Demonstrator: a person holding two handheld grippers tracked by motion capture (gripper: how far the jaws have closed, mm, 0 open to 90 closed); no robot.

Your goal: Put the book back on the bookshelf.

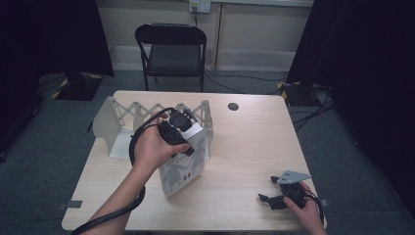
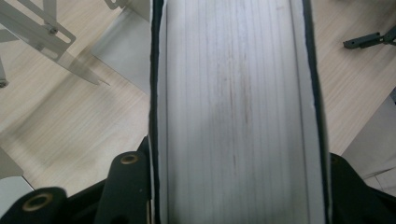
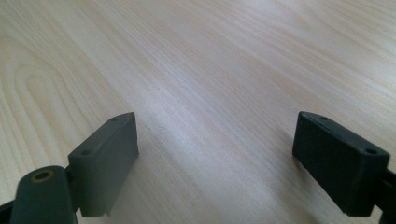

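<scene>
Book (image 1: 182,169), cover print unreadable, clamped by left tongs (image 1: 178,128)

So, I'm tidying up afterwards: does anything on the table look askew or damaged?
The book stands on end, leaning, gripped at its top by the left claw beside the white expanding rack. Its page edges show brownish streaks. Nothing looks spilled.

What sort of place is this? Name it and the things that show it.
Probably a lab or studio set up for recording, not a home: black curtains hang on both sides, cables trail over grey carpet, and a lone folding chair faces a plain wooden table.
</scene>
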